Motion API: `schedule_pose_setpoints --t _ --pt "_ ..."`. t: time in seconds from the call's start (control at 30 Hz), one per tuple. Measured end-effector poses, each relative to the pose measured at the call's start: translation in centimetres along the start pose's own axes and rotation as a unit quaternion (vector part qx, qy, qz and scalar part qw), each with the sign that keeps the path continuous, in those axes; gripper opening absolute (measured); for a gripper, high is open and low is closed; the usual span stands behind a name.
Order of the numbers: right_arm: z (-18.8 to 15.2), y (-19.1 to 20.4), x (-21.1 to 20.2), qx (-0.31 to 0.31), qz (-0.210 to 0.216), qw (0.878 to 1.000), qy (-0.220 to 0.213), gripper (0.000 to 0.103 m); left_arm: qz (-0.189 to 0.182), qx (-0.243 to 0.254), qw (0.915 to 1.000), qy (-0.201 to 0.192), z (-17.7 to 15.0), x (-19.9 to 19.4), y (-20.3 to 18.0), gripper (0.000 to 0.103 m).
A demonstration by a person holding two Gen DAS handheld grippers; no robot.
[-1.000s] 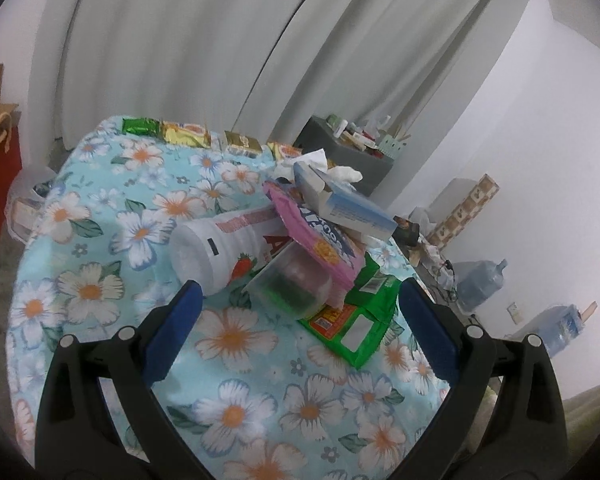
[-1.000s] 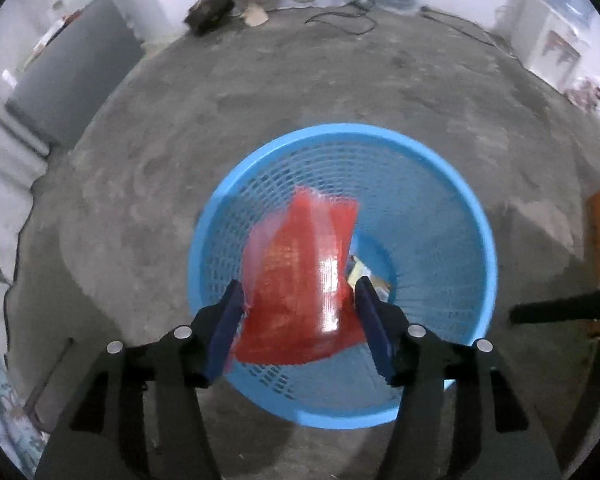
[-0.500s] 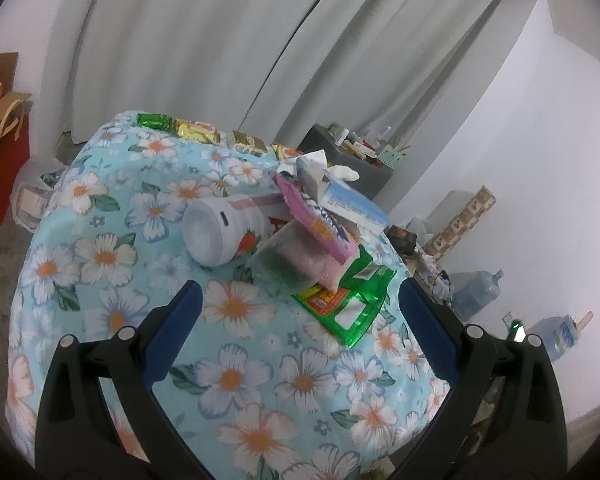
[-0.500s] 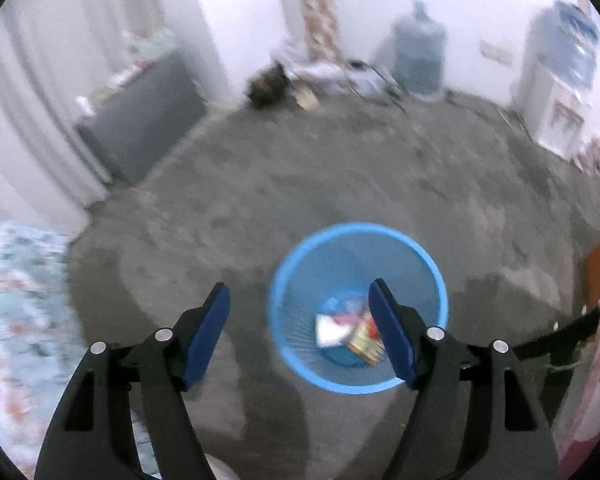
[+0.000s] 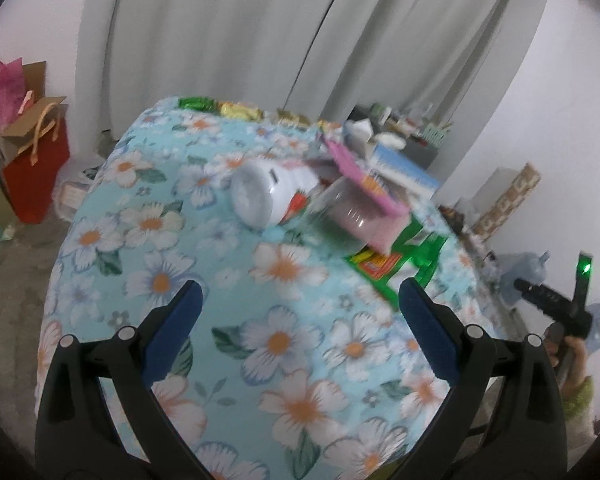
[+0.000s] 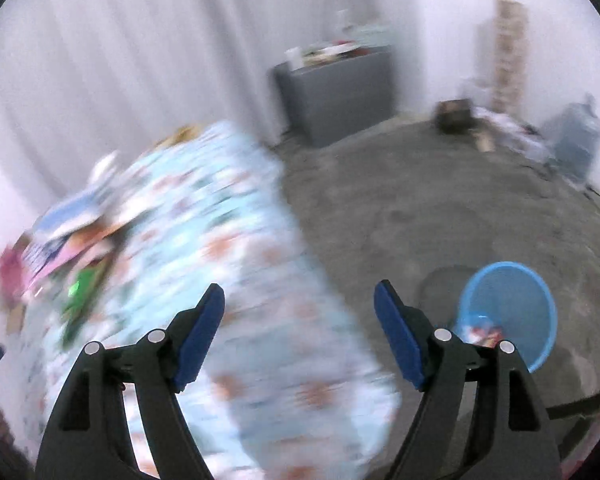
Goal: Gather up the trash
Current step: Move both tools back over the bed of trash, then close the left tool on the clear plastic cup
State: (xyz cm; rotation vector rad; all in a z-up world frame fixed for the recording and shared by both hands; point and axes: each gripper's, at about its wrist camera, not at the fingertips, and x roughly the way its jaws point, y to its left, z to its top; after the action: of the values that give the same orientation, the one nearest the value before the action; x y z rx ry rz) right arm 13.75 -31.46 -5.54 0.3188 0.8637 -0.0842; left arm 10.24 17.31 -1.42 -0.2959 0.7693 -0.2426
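A pile of trash lies on the flowered tablecloth (image 5: 284,344): a white bottle (image 5: 268,196) on its side, a clear plastic cup (image 5: 348,216), a pink packet (image 5: 364,180), a green wrapper (image 5: 412,252) and a blue-white box (image 5: 404,168). My left gripper (image 5: 298,300) hovers open over the cloth, short of the pile, nothing between its jaws. My right gripper (image 6: 298,306) is empty, its jaws still opening, above the table's edge. The blue basket (image 6: 508,312) stands on the floor at right with wrappers inside. The same pile (image 6: 72,248) appears blurred at left.
Small wrappers (image 5: 236,110) line the table's far edge. A red paper bag (image 5: 36,172) and boxes stand on the floor at left. A grey cabinet (image 6: 336,96) stands by the curtain, water jugs (image 6: 576,140) by the wall. A hand (image 5: 572,356) holds the other gripper at right.
My right gripper let the red wrapper fall into the basket, rose and swung left toward the table with its jaws wider. My left gripper drew back a little from the pile.
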Motion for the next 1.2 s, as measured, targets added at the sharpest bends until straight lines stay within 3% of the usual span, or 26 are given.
schedule_pose_setpoints --t 0.2,0.37,0.57,0.73,1.0,1.2 --pt "-1.4 10.2 0.9 -0.100 0.053 0.993 0.017 0.075 0.006 -0.005 0.9998 0.016 -0.8 0.7 0.2 0.094" --pt "-1.8 15.1 1.6 -0.163 0.059 0.984 0.029 0.075 -0.005 -0.036 0.9992 0.013 -0.6 1.1 1.2 0.094" --pt "-1.4 18.6 3.3 -0.185 0.069 0.979 0.045 0.075 -0.008 -0.054 0.9985 0.001 0.2 2.1 2.4 0.094" --pt "-1.1 19.3 4.5 -0.172 0.077 0.980 0.059 0.075 -0.021 -0.034 0.9992 -0.001 1.2 3.6 2.1 0.094" --pt "-1.2 18.0 5.4 -0.147 0.071 0.984 0.064 0.075 -0.067 0.000 0.9970 -0.040 2.3 4.9 1.2 0.094" --pt "-1.3 15.6 5.3 -0.093 0.082 0.991 0.058 0.075 -0.160 -0.003 0.9861 -0.045 2.8 6.2 1.3 0.094"
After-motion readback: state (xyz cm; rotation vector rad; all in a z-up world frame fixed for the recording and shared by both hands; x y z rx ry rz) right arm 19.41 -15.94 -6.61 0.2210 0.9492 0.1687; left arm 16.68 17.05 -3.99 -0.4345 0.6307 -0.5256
